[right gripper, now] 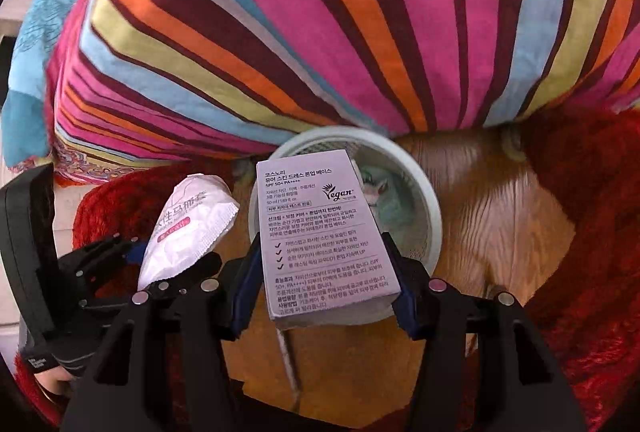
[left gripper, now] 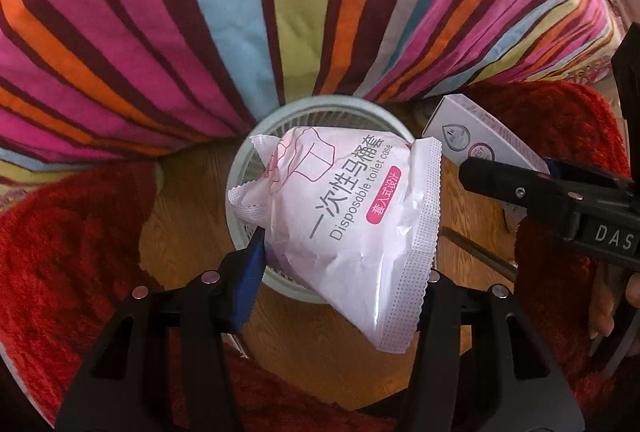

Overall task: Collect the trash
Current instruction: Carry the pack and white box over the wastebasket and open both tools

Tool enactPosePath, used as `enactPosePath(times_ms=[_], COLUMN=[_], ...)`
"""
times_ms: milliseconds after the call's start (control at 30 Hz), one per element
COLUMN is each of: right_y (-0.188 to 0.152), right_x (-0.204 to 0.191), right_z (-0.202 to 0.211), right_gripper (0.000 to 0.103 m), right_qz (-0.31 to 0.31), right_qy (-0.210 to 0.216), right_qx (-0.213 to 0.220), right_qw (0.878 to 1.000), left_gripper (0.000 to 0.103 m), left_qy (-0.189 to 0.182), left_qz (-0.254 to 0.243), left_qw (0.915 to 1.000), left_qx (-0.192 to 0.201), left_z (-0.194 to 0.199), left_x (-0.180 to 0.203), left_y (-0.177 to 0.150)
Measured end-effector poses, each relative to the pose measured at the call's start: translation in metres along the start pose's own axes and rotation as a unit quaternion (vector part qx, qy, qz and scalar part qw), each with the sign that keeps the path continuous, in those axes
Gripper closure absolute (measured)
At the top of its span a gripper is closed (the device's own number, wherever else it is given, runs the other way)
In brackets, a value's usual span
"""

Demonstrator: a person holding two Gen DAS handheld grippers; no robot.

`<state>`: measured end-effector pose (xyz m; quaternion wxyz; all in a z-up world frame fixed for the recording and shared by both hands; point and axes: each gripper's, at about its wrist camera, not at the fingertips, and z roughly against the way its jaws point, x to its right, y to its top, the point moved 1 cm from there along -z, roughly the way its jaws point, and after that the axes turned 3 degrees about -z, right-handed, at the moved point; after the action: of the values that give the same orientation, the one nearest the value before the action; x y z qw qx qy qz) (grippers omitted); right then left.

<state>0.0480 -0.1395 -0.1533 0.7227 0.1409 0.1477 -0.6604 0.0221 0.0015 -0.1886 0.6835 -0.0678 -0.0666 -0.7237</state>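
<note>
My left gripper (left gripper: 340, 252) is shut on a white "Disposable toilet case" packet (left gripper: 344, 203) and holds it over a pale green mesh waste basket (left gripper: 260, 135) on the wooden floor. My right gripper (right gripper: 324, 256) is shut on a grey printed cosmetics box (right gripper: 320, 232) and holds it above the same basket (right gripper: 424, 191), which has green crumpled trash (right gripper: 392, 199) inside. The box also shows in the left wrist view (left gripper: 476, 139), with the right gripper's finger (left gripper: 520, 187) beside it. The packet shows at the left of the right wrist view (right gripper: 184, 228).
A striped multicolour bedcover (left gripper: 280, 11) hangs just behind the basket. Red shaggy rugs (left gripper: 60, 252) lie on both sides of the wooden floor (right gripper: 500, 199). The person's hand (left gripper: 616, 304) is at the right edge.
</note>
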Motion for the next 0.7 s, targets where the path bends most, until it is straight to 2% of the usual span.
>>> enactPosePath(times_ms=[300,700], right_y=[0.001,0.002], right_x=[-0.001,0.001], right_z=[-0.013,-0.032], right_gripper=[0.050,0.050], right_qz=[-0.010,-0.033], right_qy=[-0.004,-0.001], right_qx=[-0.036,-0.077], right_qw=[0.999,0.996], left_gripper=[0.051,0.050], left_qy=[-0.006,0.000], left_qz=[0.012,0.004], left_qw=[0.9996,0.9985], left_qx=[-0.024,-0.054], left_z=[-0.005,-0.019], left_x=[-0.006,-0.004], left_y=[0.001,0.004])
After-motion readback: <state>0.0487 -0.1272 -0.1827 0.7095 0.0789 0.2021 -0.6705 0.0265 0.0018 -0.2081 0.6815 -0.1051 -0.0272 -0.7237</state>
